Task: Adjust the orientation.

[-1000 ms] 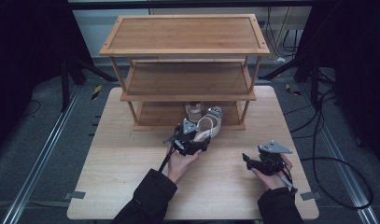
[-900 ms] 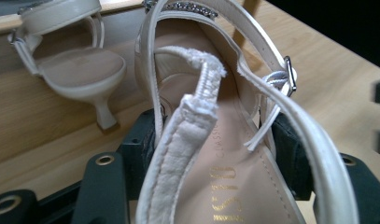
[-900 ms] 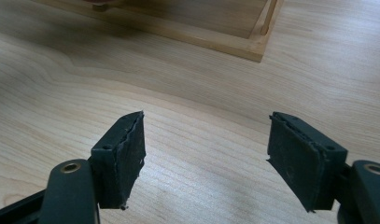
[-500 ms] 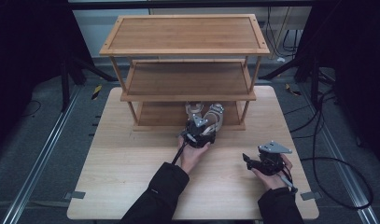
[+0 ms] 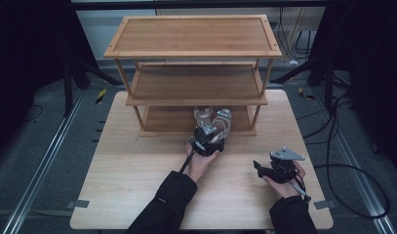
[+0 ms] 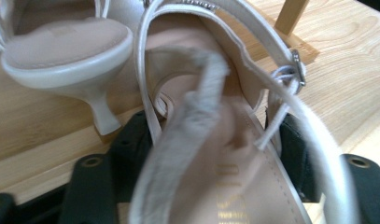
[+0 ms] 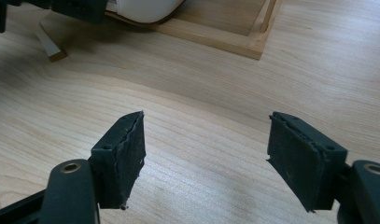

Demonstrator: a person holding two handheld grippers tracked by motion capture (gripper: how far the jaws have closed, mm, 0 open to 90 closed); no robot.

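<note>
Judging from how things lie, a second sandal is being set on the bottom level of the wooden rack (image 5: 192, 100), so the next move calls for easing it in beside its mate and letting go. Nearest the person, well short of the rack, the right gripper (image 5: 267, 170) hovers over the table (image 5: 128, 180), spread wide and empty. At the rack's front edge the left gripper (image 5: 206, 142) seems, though the close view is blurred, to pinch the strappy sandal (image 6: 225, 140), with the other sandal (image 6: 61, 51) just beside it.

Count: two pale beige strappy high-heeled sandals (image 5: 219, 124), one three-tier wooden shelf rack (image 5: 193, 53), one light wooden table (image 5: 128, 170). Two black two-jaw grippers: left one (image 5: 206, 141), right one (image 5: 264, 169).
</note>
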